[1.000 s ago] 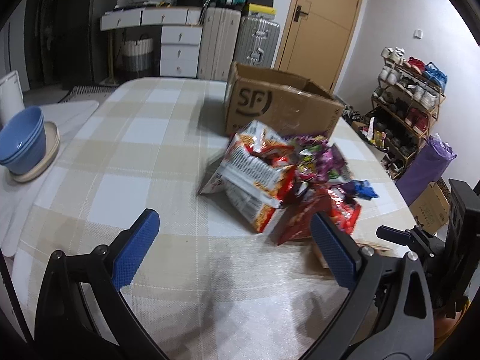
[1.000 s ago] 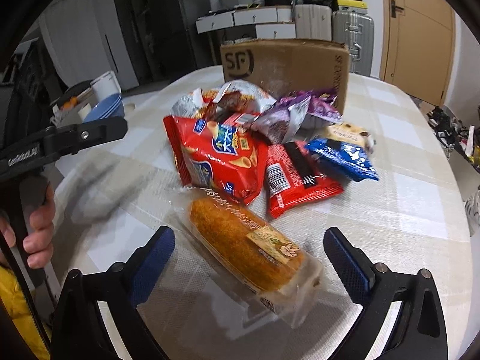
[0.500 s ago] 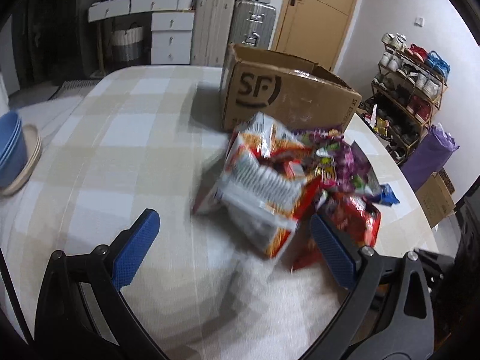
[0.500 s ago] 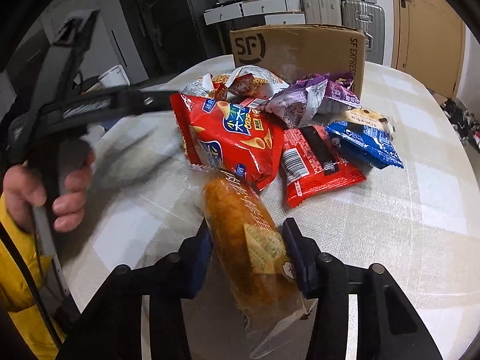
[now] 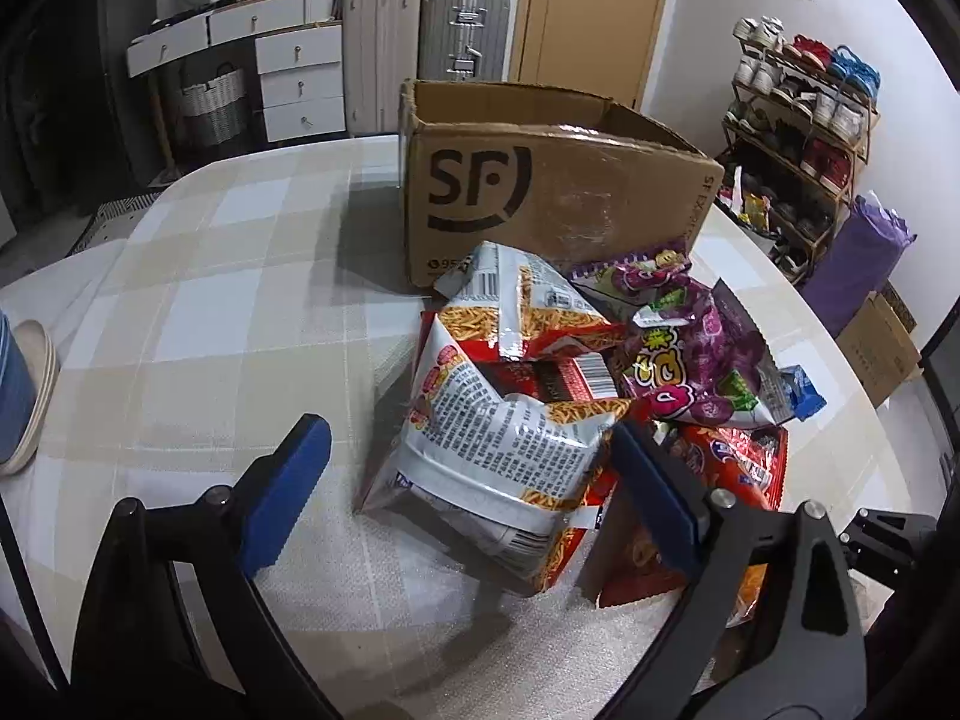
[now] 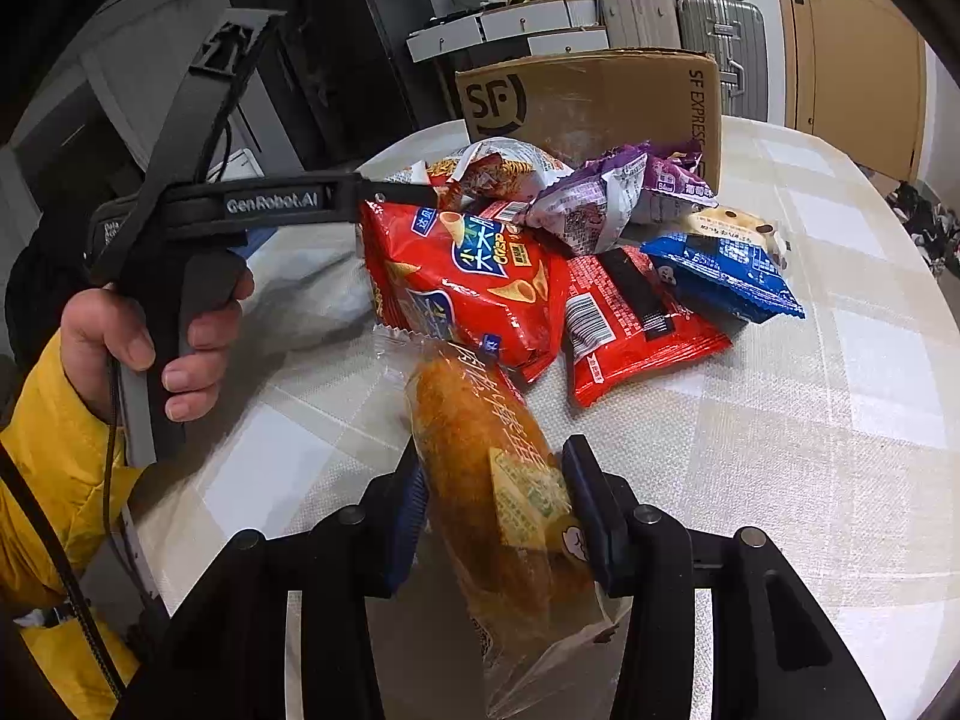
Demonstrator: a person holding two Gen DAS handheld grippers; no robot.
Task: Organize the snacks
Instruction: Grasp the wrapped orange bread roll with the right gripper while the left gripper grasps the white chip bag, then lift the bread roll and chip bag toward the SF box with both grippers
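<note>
A pile of snack bags lies in front of an open cardboard SF box (image 5: 558,192), which also shows in the right wrist view (image 6: 600,99). My right gripper (image 6: 498,504) is shut on a wrapped bread roll (image 6: 480,450), lifted off the table. My left gripper (image 5: 468,492) is open, its blue pads either side of a white and red noodle-snack bag (image 5: 504,444). Purple bags (image 5: 690,354) and a red crisp bag (image 6: 468,282) lie in the pile, with a red bar pack (image 6: 630,318) and a blue packet (image 6: 720,276).
The round table has a checked cloth (image 5: 210,312). Blue bowls on a plate (image 5: 24,396) sit at the left edge. Drawers and suitcases (image 5: 420,42) stand behind, a shoe rack (image 5: 804,120) at right. The left hand's gripper body (image 6: 198,228) crosses the right wrist view.
My right gripper closed on the bread roll and lifted it. My left gripper moved forward to the pile, staying open, and now straddles the noodle-snack bag.
</note>
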